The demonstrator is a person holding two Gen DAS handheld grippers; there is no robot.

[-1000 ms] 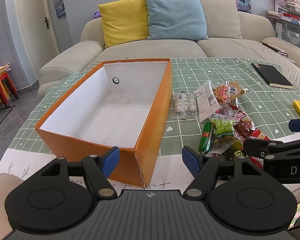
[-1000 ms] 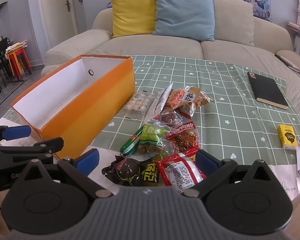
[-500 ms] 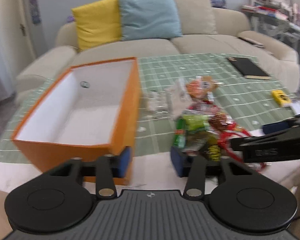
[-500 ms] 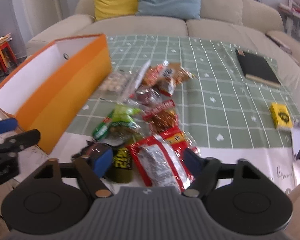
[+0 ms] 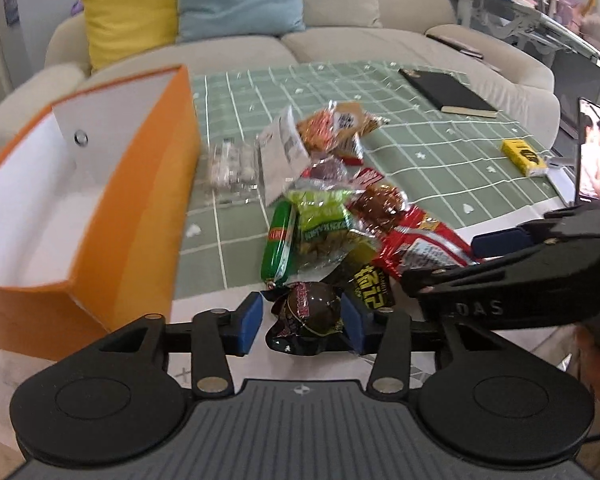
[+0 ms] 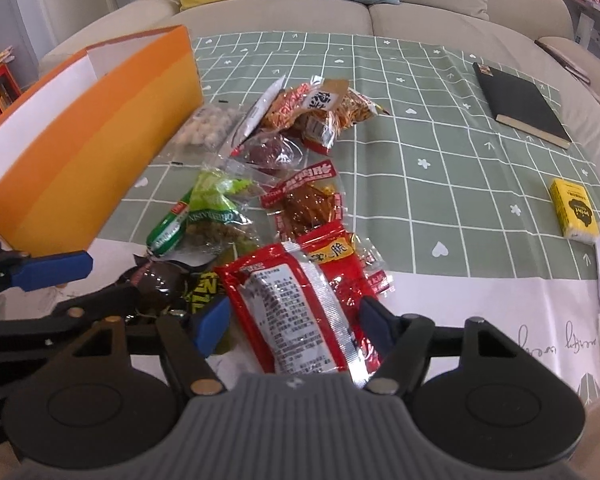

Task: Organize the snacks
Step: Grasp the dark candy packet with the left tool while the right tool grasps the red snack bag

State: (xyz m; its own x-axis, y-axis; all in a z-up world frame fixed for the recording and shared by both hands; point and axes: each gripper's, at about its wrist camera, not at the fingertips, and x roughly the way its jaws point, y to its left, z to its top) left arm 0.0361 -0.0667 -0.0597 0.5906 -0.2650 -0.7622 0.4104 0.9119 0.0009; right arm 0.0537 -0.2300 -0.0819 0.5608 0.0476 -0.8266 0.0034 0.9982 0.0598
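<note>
your left gripper [image 5: 302, 322] hangs low over the near edge of the snack pile, its blue fingers [image 5: 249, 322] standing on either side of a dark brown round packet [image 5: 310, 312]. the fingers have just been opening a little after narrowing, and a gap shows on the left side of the packet, so nothing is clenched there. your right gripper [image 6: 294, 318] is just beside it, fingers [image 6: 212, 322] straddling the big red packet [image 6: 292, 316] with the silver label panel; they narrowed a moment ago, and you cannot tell from the wrist view whether the pads already press on the wrapper. the rest of the snacks lie heaped on the green checked cloth [image 6: 420, 128] of the counter: a green sausage stick [image 5: 278, 246], a green nut bag [image 5: 324, 224], a red-brown meat packet [image 6: 306, 204], an orange bag [image 6: 316, 108] and a clear pack of white balls [image 6: 206, 130]. the orange box [image 5: 120, 208] stands open and unfilled to the left of the pile. a black notebook [image 6: 520, 102] and a yellow carton [image 6: 574, 210] lie well apart on the right.
</note>
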